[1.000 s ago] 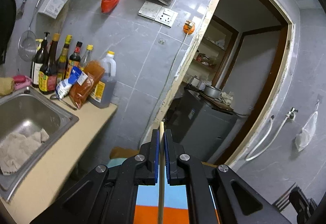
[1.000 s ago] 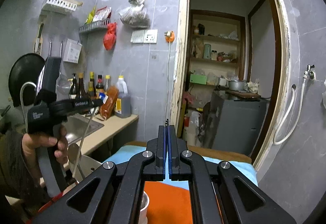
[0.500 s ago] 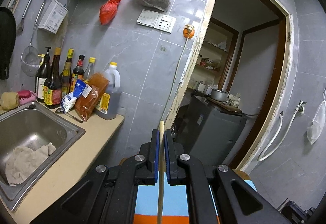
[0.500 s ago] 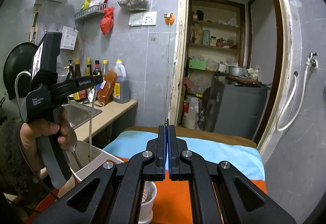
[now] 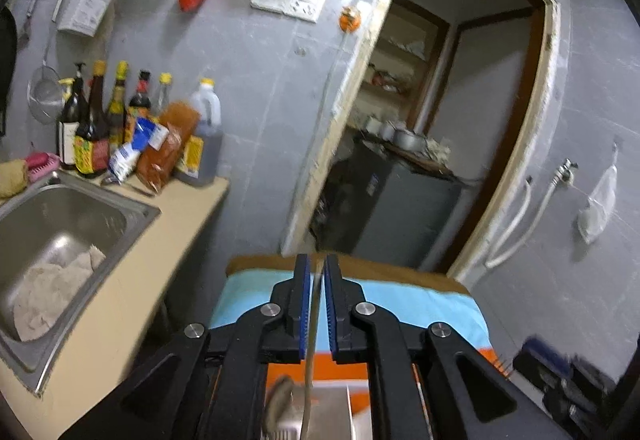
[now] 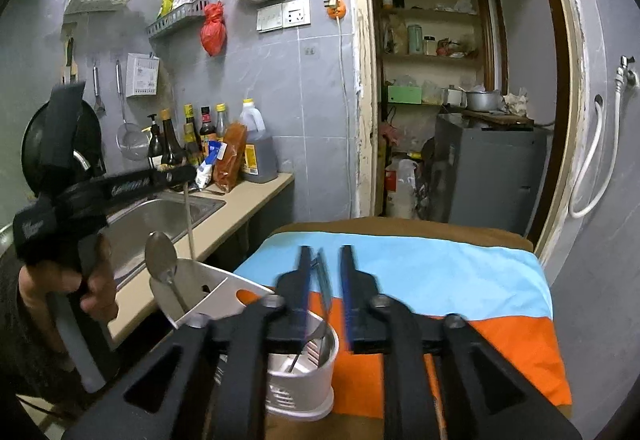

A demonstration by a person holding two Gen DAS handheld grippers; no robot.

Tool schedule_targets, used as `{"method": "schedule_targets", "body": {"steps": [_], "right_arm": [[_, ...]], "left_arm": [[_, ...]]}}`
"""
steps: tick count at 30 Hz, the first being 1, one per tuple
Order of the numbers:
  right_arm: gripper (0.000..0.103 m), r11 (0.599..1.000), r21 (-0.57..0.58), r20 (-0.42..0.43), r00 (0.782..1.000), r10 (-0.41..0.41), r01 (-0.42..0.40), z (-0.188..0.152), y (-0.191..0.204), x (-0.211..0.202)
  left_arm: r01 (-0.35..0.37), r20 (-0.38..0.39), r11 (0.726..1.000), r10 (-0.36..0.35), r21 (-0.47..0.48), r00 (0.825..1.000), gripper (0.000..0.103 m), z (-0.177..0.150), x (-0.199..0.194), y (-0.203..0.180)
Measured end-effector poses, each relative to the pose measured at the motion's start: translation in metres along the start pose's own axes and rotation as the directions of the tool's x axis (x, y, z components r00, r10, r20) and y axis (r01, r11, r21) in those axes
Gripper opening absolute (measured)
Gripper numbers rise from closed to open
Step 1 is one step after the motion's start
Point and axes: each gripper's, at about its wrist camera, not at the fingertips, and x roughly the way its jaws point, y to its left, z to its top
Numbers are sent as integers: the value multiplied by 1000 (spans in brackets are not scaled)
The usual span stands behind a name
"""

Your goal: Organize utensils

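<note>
Right wrist view: left claw (image 6: 186, 176) level above white holder (image 6: 216, 290).

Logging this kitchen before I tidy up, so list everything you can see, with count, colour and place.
bottles: six counting the jug, mostly dark, on the counter by the wall
packets: two, orange and blue-white, leaning on the bottles
sink: one, steel, set in the counter
rag: one, grey, in the sink
red bag: one, hanging on the wall
table cover: one, blue and orange
white holder: one, tilted, on the table
spoon: one, silver, in the white holder
round cup: one, white, on the cover
chopstick: one, pale, hanging below the left gripper
metal utensil: one, in the round cup
left gripper: black, chopstick between its fingers
right gripper: black, jaws opening around the utensil
hand: one, holding the left gripper
</note>
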Motion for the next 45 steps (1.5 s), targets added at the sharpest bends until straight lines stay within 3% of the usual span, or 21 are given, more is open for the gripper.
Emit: {"method": "schedule_targets", "body": {"steps": [1, 4, 6, 7, 9, 11, 14, 17, 20, 31, 39, 45], "right_arm": [[30, 1000, 12, 8, 1000, 4, -4, 0, -2, -3], [31, 1000, 31, 18, 1000, 4, -4, 1, -8, -9], [31, 999, 45, 25, 1000, 4, -5, 1, -13, -14], [36, 999, 53, 30, 1000, 0, -2, 1, -16, -17], [47, 998, 66, 47, 999, -11, 8, 2, -20, -25], [57, 996, 83, 63, 997, -36, 31, 3, -27, -34], [74, 993, 110, 77, 995, -57, 48, 4, -39, -49], [79, 991, 113, 103, 992, -77, 65, 5, -51, -66], [95, 990, 109, 127, 987, -101, 87, 3, -64, -81], [95, 982, 100, 102, 980, -169, 159, -18, -120, -119], [95, 975, 83, 2, 978, -207, 206, -42, -173, -119], [95, 976, 93, -83, 979, -188, 196, -62, -209, -104]], "left_arm": [[6, -14, 1000, -6, 3, 1000, 10, -3, -2, -1], [23, -36, 1000, -23, 4, 999, 18, -10, -7, -3], [31, -36, 1000, -30, 2, 999, 32, -15, -13, -7], [33, -33, 999, -33, 0, 999, 36, -16, -15, -8], [29, -28, 1000, -29, -3, 999, 61, -17, -21, -12], [20, -13, 1000, -20, -9, 1000, 74, -18, -29, -18], [1, 6, 1000, -1, 8, 1000, 87, -19, -38, -31], [-17, 29, 999, 16, 32, 999, 98, -22, -48, -46], [-48, 54, 997, 44, 61, 998, 102, -29, -59, -63], [-101, 92, 978, 85, 183, 992, 102, -72, -86, -133], [-100, -11, 981, 103, 168, 995, 102, -116, -81, -165], [-110, -99, 981, 127, 163, 987, 102, -150, -64, -178]]}}
